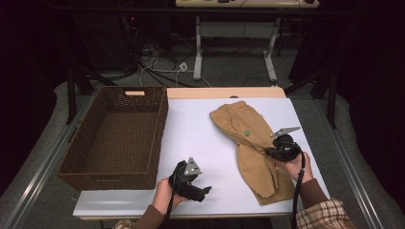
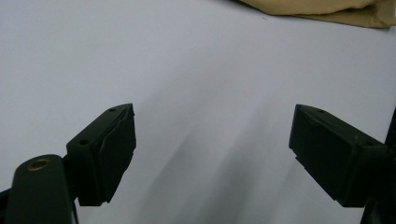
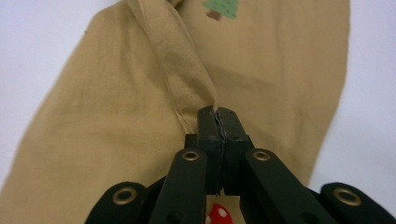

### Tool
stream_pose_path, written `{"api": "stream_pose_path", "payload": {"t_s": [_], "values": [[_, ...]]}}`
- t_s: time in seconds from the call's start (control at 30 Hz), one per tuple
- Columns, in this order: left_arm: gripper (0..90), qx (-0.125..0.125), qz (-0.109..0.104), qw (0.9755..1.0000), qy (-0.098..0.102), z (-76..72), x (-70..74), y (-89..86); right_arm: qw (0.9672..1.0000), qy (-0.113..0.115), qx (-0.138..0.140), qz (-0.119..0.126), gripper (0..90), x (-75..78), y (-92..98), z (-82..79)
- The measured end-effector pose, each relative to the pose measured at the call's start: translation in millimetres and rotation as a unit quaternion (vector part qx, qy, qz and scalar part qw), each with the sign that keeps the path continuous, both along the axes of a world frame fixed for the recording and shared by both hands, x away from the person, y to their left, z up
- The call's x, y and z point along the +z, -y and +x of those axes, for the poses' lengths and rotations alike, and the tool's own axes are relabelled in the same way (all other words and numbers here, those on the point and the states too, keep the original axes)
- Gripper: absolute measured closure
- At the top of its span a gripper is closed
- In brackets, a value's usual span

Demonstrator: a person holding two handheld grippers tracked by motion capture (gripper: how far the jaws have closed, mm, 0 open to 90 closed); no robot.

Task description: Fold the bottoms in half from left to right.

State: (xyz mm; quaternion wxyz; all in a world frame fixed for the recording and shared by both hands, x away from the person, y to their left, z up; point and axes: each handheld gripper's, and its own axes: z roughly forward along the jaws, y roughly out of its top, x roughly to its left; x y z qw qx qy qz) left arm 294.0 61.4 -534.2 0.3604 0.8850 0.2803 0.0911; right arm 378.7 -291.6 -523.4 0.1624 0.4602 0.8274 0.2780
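Dark brown woven wicker basket (image 1: 114, 136) just left of left gripper (image 1: 193, 183), jaws spread over bare white tabletop (image 1: 200, 129). Tan cloth trousers (image 1: 250, 143) right of it, fold pinched by right gripper (image 3: 218, 122).

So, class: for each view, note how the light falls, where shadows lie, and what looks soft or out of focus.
High view: room dark, white table lit, basket dim. Left gripper view: its open jaws throw soft grey shadows on the table. Right gripper view: tan trousers evenly lit, the fold it pinches sharp, its near arms slightly soft.
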Motion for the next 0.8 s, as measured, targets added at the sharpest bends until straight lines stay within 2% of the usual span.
{"api": "stream_pose_path", "payload": {"t_s": [0.07,0.2,0.27,0.3,0.43,0.57,0.7,0.8], "values": [[14.7,0.002,0.002,1.0000,0.001,1.1,-0.1,-0.7,0.9999,-0.002,-0.003,-0.014,89.8,0.1,1.0,0.0],[15.0,-0.001,0.002,1.0000,0.001,-0.4,0.4,1.1,0.9997,-0.007,0.012,-0.018,85.7,-7.2,-4.1,2.4],[15.0,-0.004,0.003,1.0000,0.005,-0.9,1.1,1.7,0.9997,-0.004,0.021,-0.010,78.6,-7.7,-4.6,4.0],[14.9,-0.004,0.002,1.0000,0.006,-0.9,1.3,1.7,0.9997,0.002,0.023,-0.005,76.3,-5.9,-4.4,3.5],[14.9,-0.001,0.000,1.0000,0.007,0.3,1.3,0.2,0.9988,0.031,0.036,0.008,57.5,2.8,-7.3,0.6],[15.1,-0.002,0.000,1.0000,0.009,-0.4,2.2,0.2,0.9978,0.040,0.050,0.016,44.8,4.4,-16.7,-1.4],[15.1,-0.001,0.001,1.0000,0.010,0.0,1.7,0.3,0.9961,0.054,0.068,0.010,40.7,6.0,-28.9,-1.6],[15.2,0.000,0.000,1.0000,0.008,-0.1,2.0,0.0,0.9944,0.067,0.082,-0.009,46.1,5.8,-41.4,2.0]]}}
